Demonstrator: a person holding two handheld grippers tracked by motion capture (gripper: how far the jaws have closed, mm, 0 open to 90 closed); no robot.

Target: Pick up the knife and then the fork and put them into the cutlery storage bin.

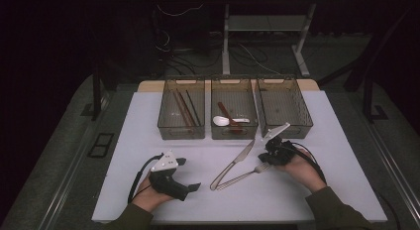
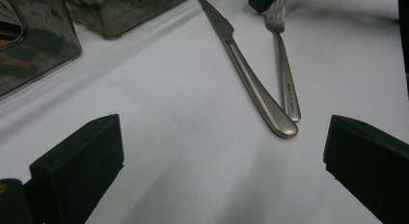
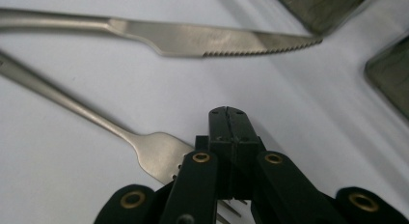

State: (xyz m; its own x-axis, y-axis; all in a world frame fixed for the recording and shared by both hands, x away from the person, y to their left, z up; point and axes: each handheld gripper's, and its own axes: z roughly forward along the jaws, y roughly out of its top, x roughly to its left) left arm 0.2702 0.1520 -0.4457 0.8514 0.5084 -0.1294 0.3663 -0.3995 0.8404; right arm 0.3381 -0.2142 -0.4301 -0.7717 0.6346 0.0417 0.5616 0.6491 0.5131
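A person sorting cutlery at a white table [image 1: 148, 200] had part of the job behind them and part still waiting. Three clear bins stood in a row at the far edge: the left bin [image 1: 181, 132] held what looked like chopsticks [image 1: 185, 110], the middle bin [image 1: 234, 133] held a white spoon [image 1: 221, 121] and a brown one [image 1: 229, 116], and the right bin [image 1: 285, 131] appeared empty. A knife [image 1: 235, 163] and a fork [image 1: 242, 176] lay loose on the table in front of the bins, their handle ends touching and their working ends spread apart, so the two metal pieces seemed to be what was left to put away.

The right gripper [image 1: 271, 157] hovered right over the fork's tines [image 3: 159, 156], its two jaws pressed fully together with nothing visibly clamped between them, so the fork was judged not yet picked up. The left gripper [image 1: 190, 174] rested well apart from the cutlery on the near left of the table, its fingers [image 2: 79, 166] spread wide around bare tabletop and holding nothing, pointed toward the knife's handle [image 2: 260, 96]
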